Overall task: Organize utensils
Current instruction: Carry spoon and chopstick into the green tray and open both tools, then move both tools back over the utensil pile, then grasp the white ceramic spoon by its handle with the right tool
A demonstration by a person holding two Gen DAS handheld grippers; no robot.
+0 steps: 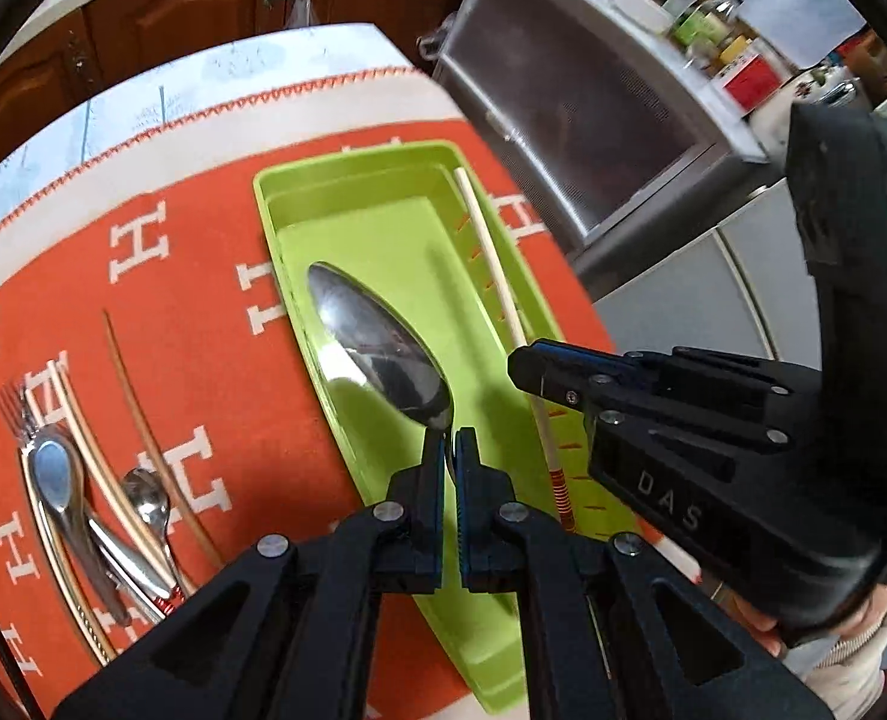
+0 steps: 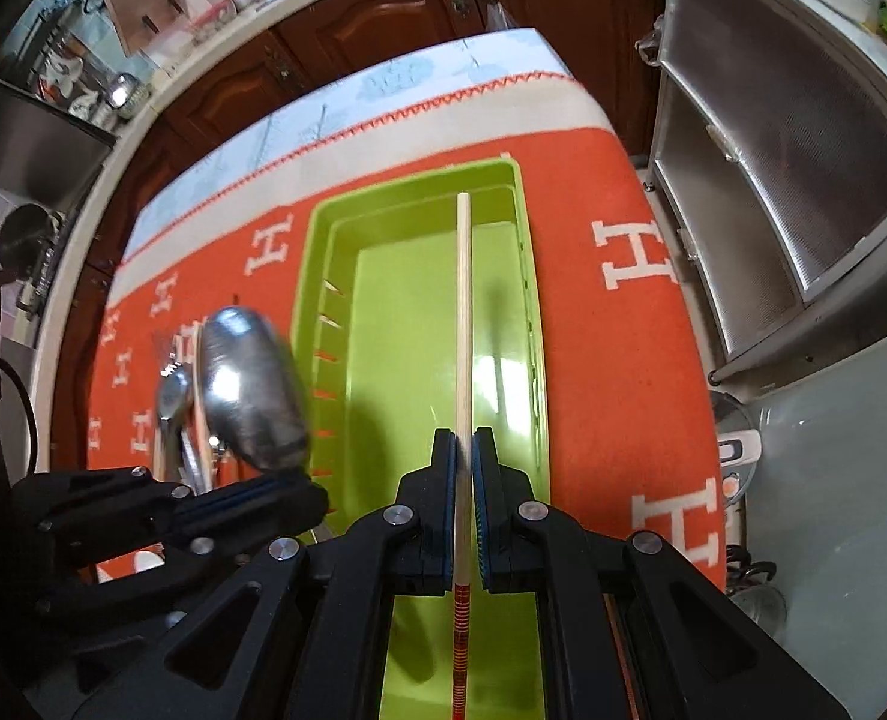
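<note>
A lime-green tray (image 1: 275, 222) (image 2: 329, 222) lies on the orange cloth. My left gripper (image 1: 451, 441) is shut on the neck of a large steel spoon (image 1: 377, 348), whose bowl hangs over the tray's floor. In the right wrist view that spoon (image 2: 251, 390) shows at the tray's left rim, with the left gripper (image 2: 287, 495) below it. My right gripper (image 2: 464, 441) is shut on a pale chopstick (image 2: 463, 300) with a red-banded end, held lengthwise over the tray. The left wrist view shows that chopstick (image 1: 491, 264) along the tray's right side, under the right gripper (image 1: 524, 363).
Left of the tray, a pile of utensils (image 1: 83, 504) lies on the cloth: a fork, spoons and loose chopsticks, one thin brown stick (image 1: 143, 420) apart. A metal-mesh cabinet (image 1: 575, 120) stands beyond the table's right edge; wooden cupboards (image 2: 383, 18) stand behind.
</note>
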